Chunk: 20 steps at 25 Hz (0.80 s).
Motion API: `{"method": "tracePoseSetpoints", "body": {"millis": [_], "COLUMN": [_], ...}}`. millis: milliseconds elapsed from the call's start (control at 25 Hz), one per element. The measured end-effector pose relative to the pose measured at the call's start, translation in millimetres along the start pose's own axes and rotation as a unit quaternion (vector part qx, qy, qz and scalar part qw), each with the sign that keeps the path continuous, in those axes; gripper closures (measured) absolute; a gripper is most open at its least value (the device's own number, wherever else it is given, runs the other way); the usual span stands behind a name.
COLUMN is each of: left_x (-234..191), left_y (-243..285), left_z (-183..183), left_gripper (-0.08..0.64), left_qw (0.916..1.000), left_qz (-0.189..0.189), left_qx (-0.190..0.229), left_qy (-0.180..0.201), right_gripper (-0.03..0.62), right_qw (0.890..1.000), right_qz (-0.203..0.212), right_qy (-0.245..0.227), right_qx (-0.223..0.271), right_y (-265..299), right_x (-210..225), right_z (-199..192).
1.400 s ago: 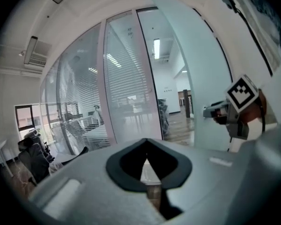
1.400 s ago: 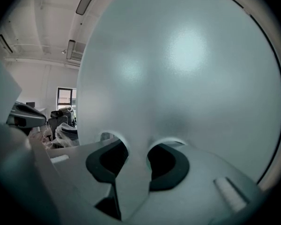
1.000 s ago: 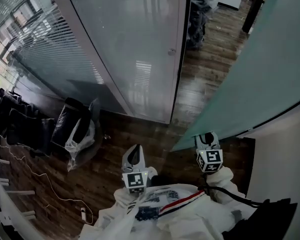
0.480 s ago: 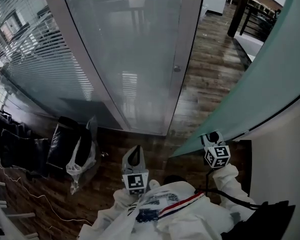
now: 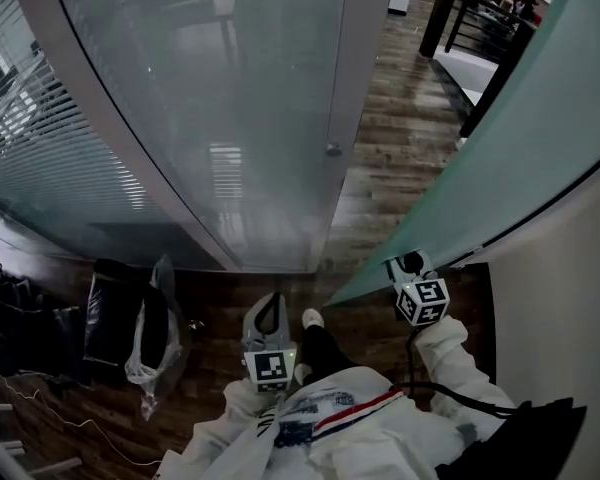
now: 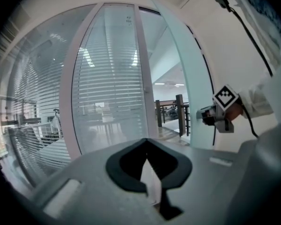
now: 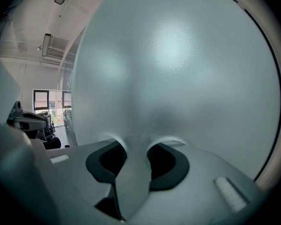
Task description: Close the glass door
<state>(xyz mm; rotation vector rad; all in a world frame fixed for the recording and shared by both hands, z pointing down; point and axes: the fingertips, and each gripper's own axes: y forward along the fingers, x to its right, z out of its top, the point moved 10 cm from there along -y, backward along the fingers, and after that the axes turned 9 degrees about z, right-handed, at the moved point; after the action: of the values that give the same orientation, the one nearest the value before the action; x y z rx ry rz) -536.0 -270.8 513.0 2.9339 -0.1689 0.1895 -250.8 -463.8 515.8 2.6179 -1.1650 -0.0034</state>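
The frosted glass door (image 5: 520, 138) stands swung open at the right. Its free edge is clamped between the jaws of the right gripper (image 5: 410, 266), probably so the panel can be swung across to the frame (image 5: 365, 78). The left gripper (image 5: 270, 316) hangs free, jaws together and empty. Bare wood floor (image 5: 405, 148) lies open between door edge and frame, and a wall (image 5: 570, 308) is close behind the door.

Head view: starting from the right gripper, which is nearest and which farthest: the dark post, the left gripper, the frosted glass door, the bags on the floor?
From the right gripper:
1. frosted glass door, at the right, its edge between the jaws.
2. left gripper, beside it on the left.
3. bags, down on the floor, far left.
4. dark post, beyond the doorway, at the top.
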Motion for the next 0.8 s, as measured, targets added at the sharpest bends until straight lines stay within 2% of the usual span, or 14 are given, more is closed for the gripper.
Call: {"method": "tracePoseSetpoints", "body": {"millis": [280, 600, 800], "left_x": [-16, -14, -12], "left_y": [41, 98, 124], "left_z": [2, 22, 31], "left_gripper": [0.558, 0.558, 0.558], "left_qw": [0.9991, 0.999, 0.9984], "left_qz": [-0.004, -0.005, -0.006], "left_qx": [-0.006, 0.013, -0.004], "left_qy": [0.041, 0.043, 0.057], "right_gripper": [0.462, 0.462, 0.462], "right_qw": [1.0, 0.999, 0.999], "right_qz": [-0.025, -0.037, -0.05], "right_qy": [0.001, 0.004, 0.004], "right_qx": [0.012, 0.01, 0.01], "right_y": [20, 48, 65], "right_x": [6, 20, 24], "right_z": [0, 2, 5]}}
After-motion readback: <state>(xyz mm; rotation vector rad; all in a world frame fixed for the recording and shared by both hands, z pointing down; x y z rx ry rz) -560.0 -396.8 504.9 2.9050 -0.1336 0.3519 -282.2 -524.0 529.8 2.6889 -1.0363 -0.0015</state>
